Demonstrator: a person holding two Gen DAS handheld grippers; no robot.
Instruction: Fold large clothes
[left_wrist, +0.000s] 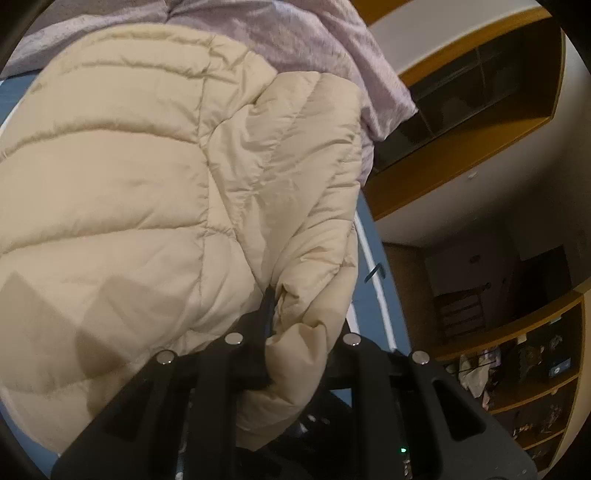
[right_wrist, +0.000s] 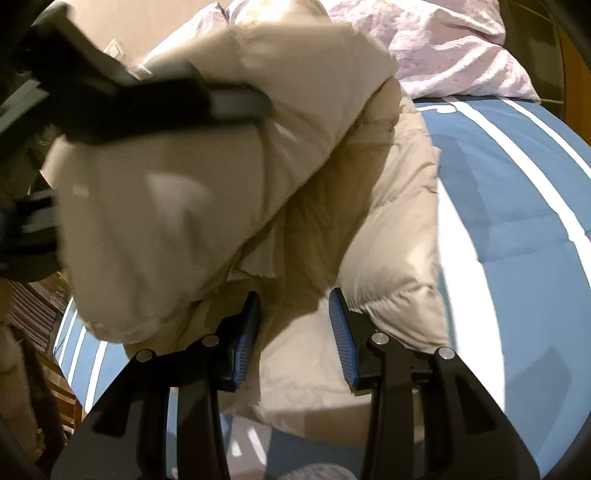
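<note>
A cream quilted puffer jacket (left_wrist: 140, 177) is found lying on a bed covered by a blue sheet with white stripes (right_wrist: 517, 192), with a crumpled lilac duvet (left_wrist: 295, 40) bunched behind it at the far end of the bed. In the left wrist view the jacket's body is spread across most of the picture, its stitched channels running crosswise, so that its long axis is read as running from the near edge of the bed toward the duvet; which end is the collar cannot be told. The left gripper (left_wrist: 291, 328) is seen clamped on a fold of the jacket's sleeve (left_wrist: 314, 206), the fabric bulging out between and over the dark fingers, and the sleeve is drawn along the jacket's right-hand edge toward the camera. In the right wrist view the same gripper is seen blurred at upper left, with a lifted, doubled-over portion of the jacket held clear of the lower layer. The right gripper (right_wrist: 293, 332) is observed with its blue-padded fingers (right_wrist: 245, 339) standing apart, poised above the lower layer of the jacket, and nothing is pinched between them. Wooden shelving (left_wrist: 509, 384) is noted beyond the bed's side.
</note>
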